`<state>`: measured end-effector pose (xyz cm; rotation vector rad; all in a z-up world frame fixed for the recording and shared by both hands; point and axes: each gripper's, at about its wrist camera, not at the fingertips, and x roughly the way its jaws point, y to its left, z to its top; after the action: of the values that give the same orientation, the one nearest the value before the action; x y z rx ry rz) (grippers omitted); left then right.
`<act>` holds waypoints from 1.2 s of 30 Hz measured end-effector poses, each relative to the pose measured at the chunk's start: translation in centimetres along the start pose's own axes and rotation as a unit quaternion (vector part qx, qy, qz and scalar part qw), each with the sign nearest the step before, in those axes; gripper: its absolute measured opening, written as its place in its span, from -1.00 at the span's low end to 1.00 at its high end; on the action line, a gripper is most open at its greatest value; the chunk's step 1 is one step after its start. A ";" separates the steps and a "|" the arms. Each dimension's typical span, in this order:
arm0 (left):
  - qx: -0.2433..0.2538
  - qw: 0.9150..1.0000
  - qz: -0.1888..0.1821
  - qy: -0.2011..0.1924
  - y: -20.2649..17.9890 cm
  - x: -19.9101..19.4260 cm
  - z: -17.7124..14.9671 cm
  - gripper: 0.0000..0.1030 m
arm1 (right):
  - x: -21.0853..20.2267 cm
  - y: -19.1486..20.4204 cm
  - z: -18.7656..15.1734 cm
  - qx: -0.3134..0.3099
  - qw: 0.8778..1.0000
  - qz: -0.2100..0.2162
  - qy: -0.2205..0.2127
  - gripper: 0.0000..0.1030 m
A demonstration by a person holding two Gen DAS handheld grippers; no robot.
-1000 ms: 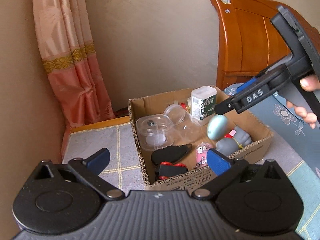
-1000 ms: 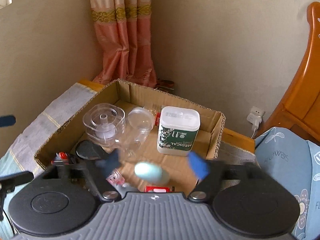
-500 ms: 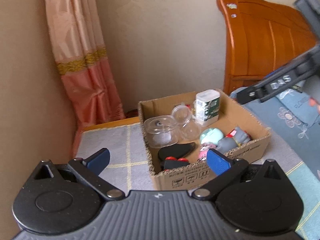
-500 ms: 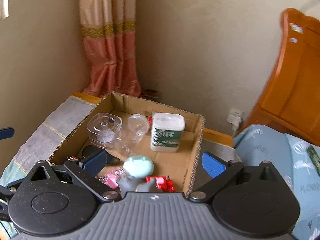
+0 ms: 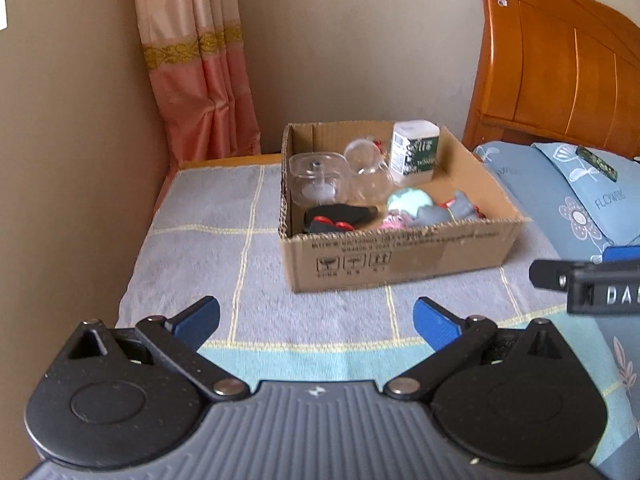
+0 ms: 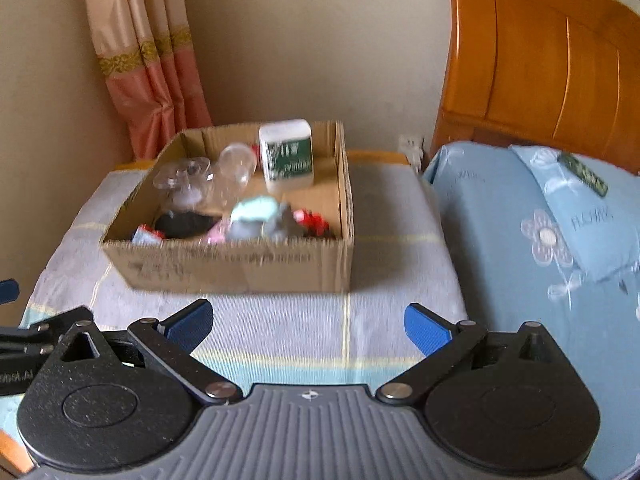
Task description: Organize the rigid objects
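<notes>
Box (image 5: pixel 400 248) sitting filled, mint case (image 5: pixel 408 200) inside; left gripper (image 5: pixel 316 320) and right gripper (image 6: pixel 308 320) hovering released, empty; seemingly finishing, or seeking another item.

The cardboard box (image 5: pixel 400 256) sits on the bed (image 5: pixel 208 248), toward its far edge. Inside, the lidded container (image 5: pixel 414 150) stands in the far right corner; the round dispenser (image 5: pixel 318 178) lies at the left wall, a clear cup (image 5: pixel 366 172) between them. The oval case (image 5: pixel 408 200) and toys (image 5: pixel 444 212) lie along the near wall. The pillow (image 5: pixel 592 196) lies right of the box, the headboard (image 5: pixel 560 60) behind it.
</notes>
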<state>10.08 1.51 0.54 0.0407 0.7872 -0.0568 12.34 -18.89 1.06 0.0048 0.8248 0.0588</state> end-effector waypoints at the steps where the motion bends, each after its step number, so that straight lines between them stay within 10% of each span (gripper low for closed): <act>1: 0.002 1.000 0.003 -0.001 -0.1 -0.3 -0.1 0.99 | -0.3 0.1 -0.4 0.000 1.000 -0.002 0.000 1.00; 36: 0.006 0.999 0.047 -0.026 -0.5 -2.3 0.8 0.99 | -3.0 1.6 -0.5 -0.030 0.999 0.001 -0.031 1.00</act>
<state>8.96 1.09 2.74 0.0873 0.7315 0.0256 9.80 -17.50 2.96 -0.0493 0.7609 0.0841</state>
